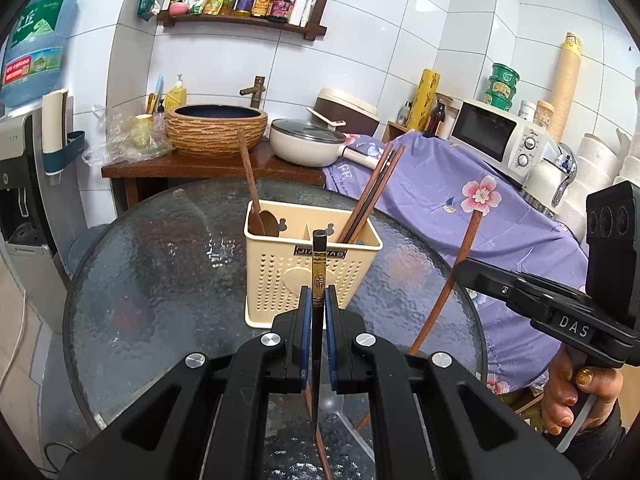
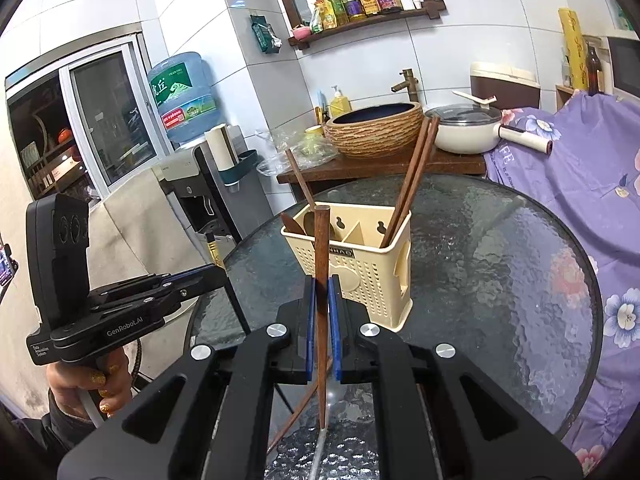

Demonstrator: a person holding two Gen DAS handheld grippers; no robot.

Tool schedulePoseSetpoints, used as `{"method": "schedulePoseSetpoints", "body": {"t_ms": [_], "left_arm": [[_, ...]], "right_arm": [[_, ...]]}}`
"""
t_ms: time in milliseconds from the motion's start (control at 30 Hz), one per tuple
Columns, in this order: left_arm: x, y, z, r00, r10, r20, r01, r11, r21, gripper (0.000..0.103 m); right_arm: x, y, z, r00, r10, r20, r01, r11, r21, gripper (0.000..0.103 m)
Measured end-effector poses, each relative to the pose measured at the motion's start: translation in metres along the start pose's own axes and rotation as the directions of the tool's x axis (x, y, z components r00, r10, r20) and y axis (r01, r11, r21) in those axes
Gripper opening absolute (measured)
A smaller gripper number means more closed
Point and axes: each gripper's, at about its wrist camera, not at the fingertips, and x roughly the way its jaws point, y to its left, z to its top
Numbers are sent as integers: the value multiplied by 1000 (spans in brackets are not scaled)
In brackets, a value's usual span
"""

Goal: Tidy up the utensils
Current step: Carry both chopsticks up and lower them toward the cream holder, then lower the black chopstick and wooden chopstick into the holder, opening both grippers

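Note:
A cream perforated utensil caddy (image 1: 312, 276) (image 2: 360, 276) stands on the round glass table (image 1: 160, 272). A wooden spoon (image 1: 249, 176) (image 2: 299, 184) leans in its left compartment. Brown chopsticks (image 1: 374, 196) (image 2: 414, 172) lean in its right one. My left gripper (image 1: 318, 300) is shut on a black chopstick with a gold band (image 1: 318, 276), held upright just before the caddy. My right gripper (image 2: 321, 286) is shut on a brown wooden chopstick (image 2: 321, 248), also upright near the caddy. Each gripper shows in the other's view (image 1: 460, 270) (image 2: 212, 274), held by a hand.
More loose utensils lie on the glass under the grippers (image 2: 298, 412). Purple flowered cloth (image 1: 460, 200) drapes to the right of the table. Behind stand a wooden counter with a basin (image 1: 218, 128) and a lidded pan (image 1: 308, 144), a microwave (image 1: 496, 136) and a water dispenser (image 2: 188, 96).

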Motion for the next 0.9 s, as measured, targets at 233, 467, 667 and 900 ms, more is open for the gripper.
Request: {"method": "schedulePoseSetpoints", "body": {"t_ms": [233, 467, 667, 900], "left_arm": [[-4, -5, 13, 1000, -9, 22, 8, 1000, 14, 7], [-13, -16, 39, 998, -26, 64, 23, 999, 41, 7], [-27, -23, 73, 992, -29, 121, 22, 998, 56, 6], [-41, -22, 121, 981, -9, 193, 2, 999, 36, 6]], "right_arm": [[-4, 6, 13, 1000, -12, 20, 13, 1000, -24, 7], [-12, 13, 45, 998, -13, 59, 16, 999, -51, 7], [-20, 17, 79, 995, -12, 96, 18, 998, -56, 7], [-25, 23, 128, 986, -50, 159, 61, 996, -64, 7]]}}
